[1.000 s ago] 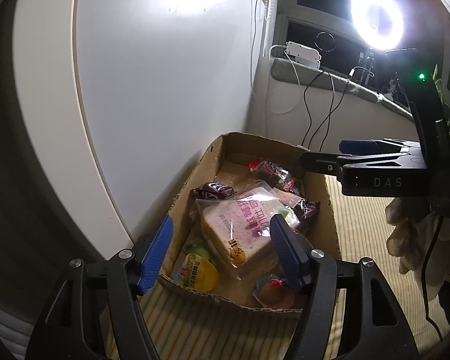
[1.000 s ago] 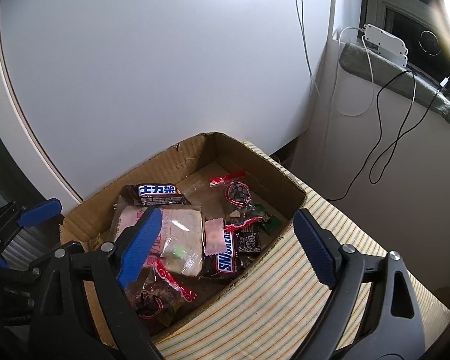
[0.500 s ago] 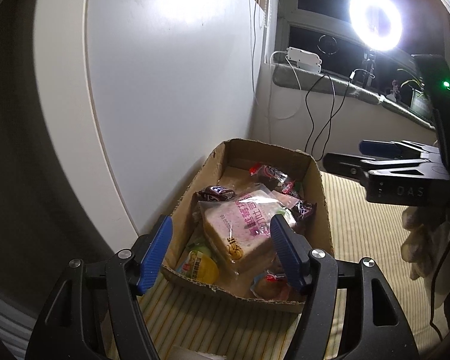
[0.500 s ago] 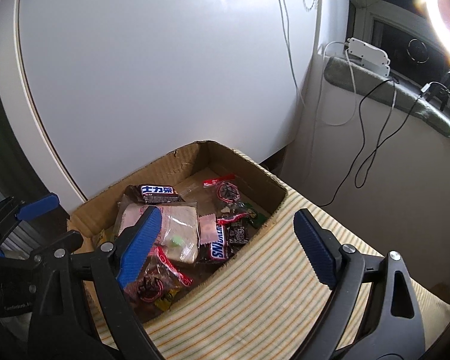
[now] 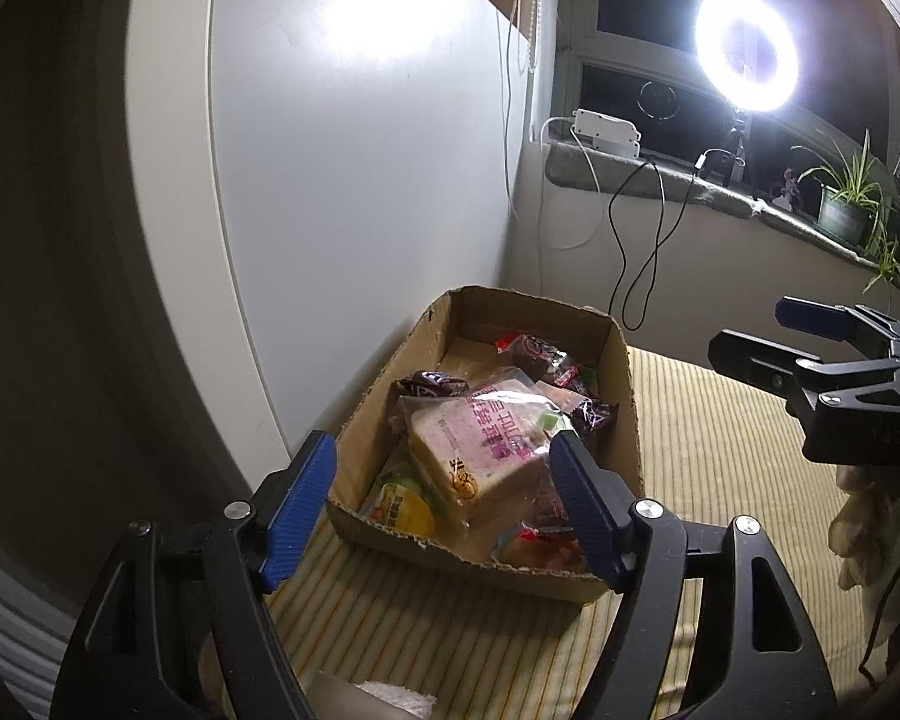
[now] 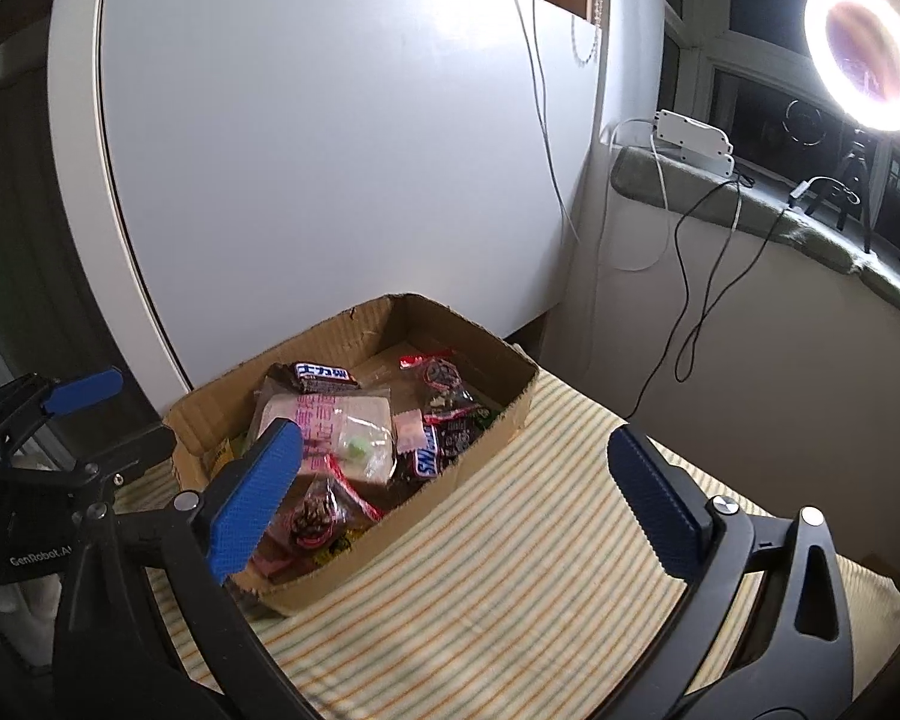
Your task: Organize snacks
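Snacks all sit piled in the cardboard box [image 5: 621, 396], which rests on the striped cloth [image 6: 540, 570] right up against the white panel [image 6: 330, 150]. Left gripper [image 5: 441, 501] hangs over the near end of the box with nothing between its blue pads; its jaws have just been opening and stand wide apart, gripping nothing. Straight ahead of it lies the bagged bread slice [image 5: 480, 450] with pink print, on top of the pile, and just below that, toward its left finger, a yellow-green packet [image 5: 405, 504]. Further ahead there's a dark candy bar [image 5: 429, 385] near the box's left wall.

Right gripper [image 6: 450, 498] is off to the box's right side, also spread wide and empty, jaws just been opening too. Its left finger overlaps the box's near corner in its view, its right finger sits over bare cloth. Snickers bar [image 6: 426, 459] lies ahead between them, nearer the left finger. Ring light [image 6: 864, 54] glares up at the far right.
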A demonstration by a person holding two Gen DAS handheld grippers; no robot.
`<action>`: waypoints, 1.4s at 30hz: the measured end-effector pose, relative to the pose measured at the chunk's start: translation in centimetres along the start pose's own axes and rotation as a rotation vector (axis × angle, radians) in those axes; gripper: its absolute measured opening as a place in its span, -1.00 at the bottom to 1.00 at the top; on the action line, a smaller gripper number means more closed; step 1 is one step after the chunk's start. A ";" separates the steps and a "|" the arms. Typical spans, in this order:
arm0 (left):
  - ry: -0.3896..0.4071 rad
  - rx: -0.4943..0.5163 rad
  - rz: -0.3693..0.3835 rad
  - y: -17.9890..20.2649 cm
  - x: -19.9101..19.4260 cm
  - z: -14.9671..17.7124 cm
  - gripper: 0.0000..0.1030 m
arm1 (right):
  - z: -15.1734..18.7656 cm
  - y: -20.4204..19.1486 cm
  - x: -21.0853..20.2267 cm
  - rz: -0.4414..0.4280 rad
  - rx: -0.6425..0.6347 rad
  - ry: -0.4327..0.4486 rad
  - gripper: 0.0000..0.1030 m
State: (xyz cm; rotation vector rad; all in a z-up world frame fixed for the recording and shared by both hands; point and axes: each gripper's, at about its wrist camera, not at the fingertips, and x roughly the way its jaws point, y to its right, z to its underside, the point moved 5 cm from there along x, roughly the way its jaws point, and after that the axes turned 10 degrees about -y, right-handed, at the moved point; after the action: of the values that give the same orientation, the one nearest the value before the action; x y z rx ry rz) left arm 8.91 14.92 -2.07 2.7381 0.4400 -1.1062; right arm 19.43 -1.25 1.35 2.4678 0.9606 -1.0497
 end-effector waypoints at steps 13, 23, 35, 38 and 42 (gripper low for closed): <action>-0.010 -0.008 -0.019 0.0 -0.7 1.1 0.53 | 2.5 0.3 -0.9 -0.011 0.037 -0.017 1.00; -0.006 0.001 -0.018 0.3 -1.0 1.2 0.53 | 2.9 0.1 -1.4 -0.019 0.039 -0.015 1.00; -0.025 0.004 -0.027 0.2 -0.7 2.2 0.53 | 3.6 -0.1 -1.9 -0.031 0.050 -0.013 1.00; -0.027 0.004 -0.026 0.3 -0.7 2.2 0.53 | 3.8 -0.1 -1.9 -0.030 0.050 -0.015 1.00; -0.029 0.006 -0.025 0.4 -0.7 2.3 0.53 | 4.0 0.0 -1.9 -0.030 0.051 -0.016 1.00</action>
State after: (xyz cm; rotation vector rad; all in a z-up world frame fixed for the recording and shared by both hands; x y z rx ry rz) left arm 7.03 13.81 -3.23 2.7252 0.4697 -1.1534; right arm 16.32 -4.07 -0.06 2.4888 0.9806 -1.1149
